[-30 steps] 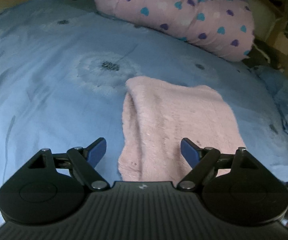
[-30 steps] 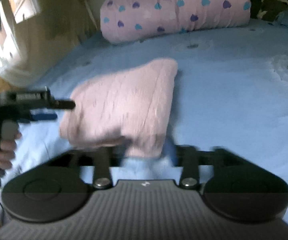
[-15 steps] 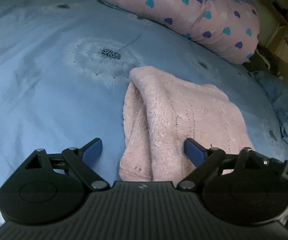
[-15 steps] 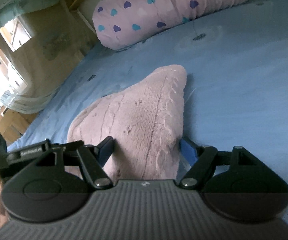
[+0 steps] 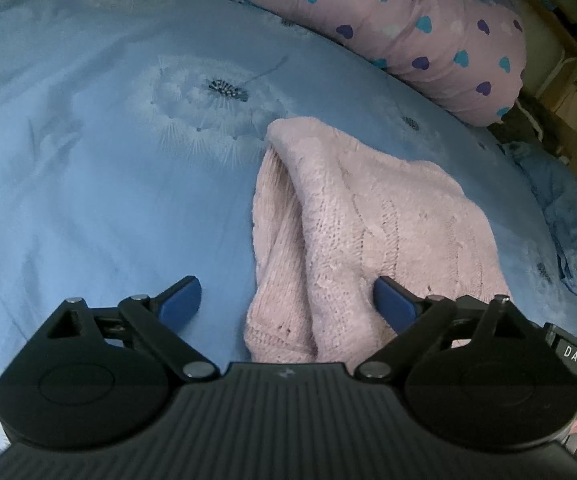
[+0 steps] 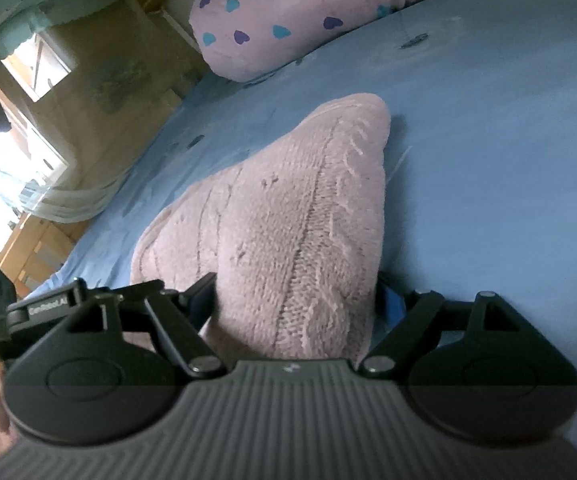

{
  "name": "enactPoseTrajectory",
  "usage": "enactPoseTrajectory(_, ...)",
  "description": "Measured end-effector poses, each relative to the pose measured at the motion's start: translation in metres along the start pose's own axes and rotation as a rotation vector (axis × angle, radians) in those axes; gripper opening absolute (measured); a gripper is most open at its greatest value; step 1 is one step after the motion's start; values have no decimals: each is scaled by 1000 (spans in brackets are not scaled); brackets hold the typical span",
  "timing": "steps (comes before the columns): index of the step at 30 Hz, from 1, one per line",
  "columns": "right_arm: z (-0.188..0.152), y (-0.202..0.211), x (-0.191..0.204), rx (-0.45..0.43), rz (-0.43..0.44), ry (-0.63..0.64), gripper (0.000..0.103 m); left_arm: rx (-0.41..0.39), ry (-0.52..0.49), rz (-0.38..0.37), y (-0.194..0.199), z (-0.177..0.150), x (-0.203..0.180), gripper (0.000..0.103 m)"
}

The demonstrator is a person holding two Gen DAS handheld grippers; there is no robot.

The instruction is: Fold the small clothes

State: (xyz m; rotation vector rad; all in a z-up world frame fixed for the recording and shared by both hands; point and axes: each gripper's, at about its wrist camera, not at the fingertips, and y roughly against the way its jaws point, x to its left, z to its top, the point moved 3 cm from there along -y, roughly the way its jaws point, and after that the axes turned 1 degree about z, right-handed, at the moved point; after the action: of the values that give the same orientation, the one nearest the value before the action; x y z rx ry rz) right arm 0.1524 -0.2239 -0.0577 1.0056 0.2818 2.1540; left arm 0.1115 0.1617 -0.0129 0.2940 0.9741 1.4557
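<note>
Both hand-held grippers are opening over a folded pink cable-knit sweater lying on a bed.

The sweater is resting on the light blue dandelion-print bedsheet, near a long pink bolster pillow with blue and purple hearts lying further back; the left hand-held gripper is spreading its blue-padded jaws, the sweater's near edge lying between them with the left pad clear of the knit; the right hand-held gripper is widening its jaws astride the sweater's near corner, the fabric bulging up between them.
</note>
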Motion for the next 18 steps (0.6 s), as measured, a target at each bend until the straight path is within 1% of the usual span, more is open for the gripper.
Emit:
enactPoseTrajectory(5,5,-6,-2,32,26,-4,84,6,11,-17,-4,-1,4,97)
enactPoseTrajectory(9,10,-14,0,60,44,-21,84,-2,-4,-44,-5,-3,4,97)
enactPoseTrajectory(12,11,-19,3,70,58,-22,80,-2,-6,-72,-6,-4,2,92)
enactPoseTrajectory(13,12,-19,3,70,64,-32,77,-2,1,-90,-6,-4,2,87)
enactPoseTrajectory(14,12,-20,3,69,70,-43,73,2,16,-114,-5,-5,2,77)
enactPoseTrajectory(15,12,-20,2,66,73,-52,71,12,43,-158,-6,-5,3,71)
enactPoseTrajectory(16,12,-19,2,60,74,-58,66,23,73,-189,-6,-5,5,64)
enactPoseTrajectory(17,12,-17,2,54,73,-57,61,30,99,-210,-7,-6,7,60)
enactPoseTrajectory(18,12,-15,4,48,70,-50,58,33,109,-224,-7,-6,8,57)
